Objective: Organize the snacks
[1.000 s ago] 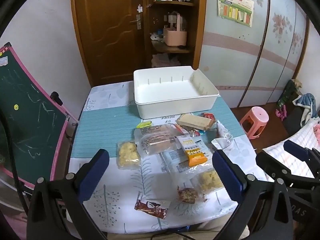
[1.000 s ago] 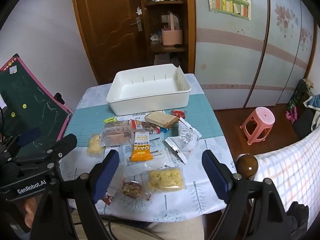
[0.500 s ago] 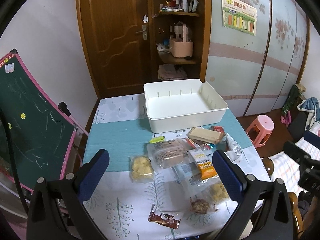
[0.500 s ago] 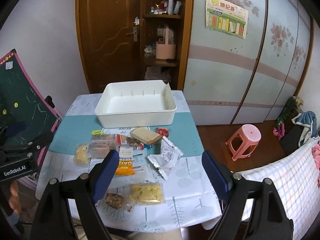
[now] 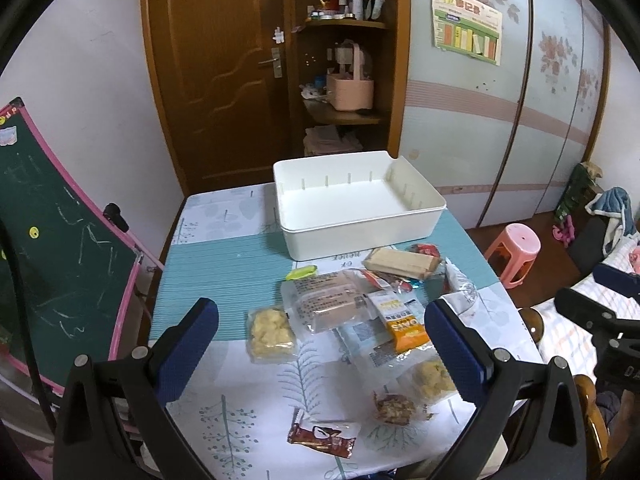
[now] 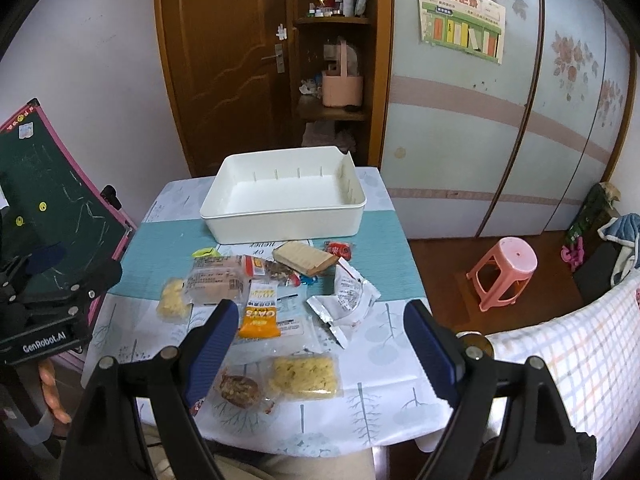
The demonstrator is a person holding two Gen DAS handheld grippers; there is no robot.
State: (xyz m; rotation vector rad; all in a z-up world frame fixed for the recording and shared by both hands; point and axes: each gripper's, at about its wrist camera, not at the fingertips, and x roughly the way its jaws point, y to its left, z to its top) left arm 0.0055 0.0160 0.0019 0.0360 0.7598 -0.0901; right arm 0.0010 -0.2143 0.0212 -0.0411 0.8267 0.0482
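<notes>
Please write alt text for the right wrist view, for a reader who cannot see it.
The open right gripper hovers, holding nothing, above a table with scattered snack packets, including an orange packet and a yellow noodle block. An empty white bin stands behind them.

Dim indoor light, sharp, fisheye-warped edges

Left gripper (image 5: 320,332) and right gripper (image 6: 316,338) both tilt downward, jaws spread wide, nothing between the blue pads. Right gripper's view shows the left gripper's body at the left edge, with the person's fingers (image 6: 50,388) wrapped below it. Right gripper's body shows at the right edge of the left view.
</notes>
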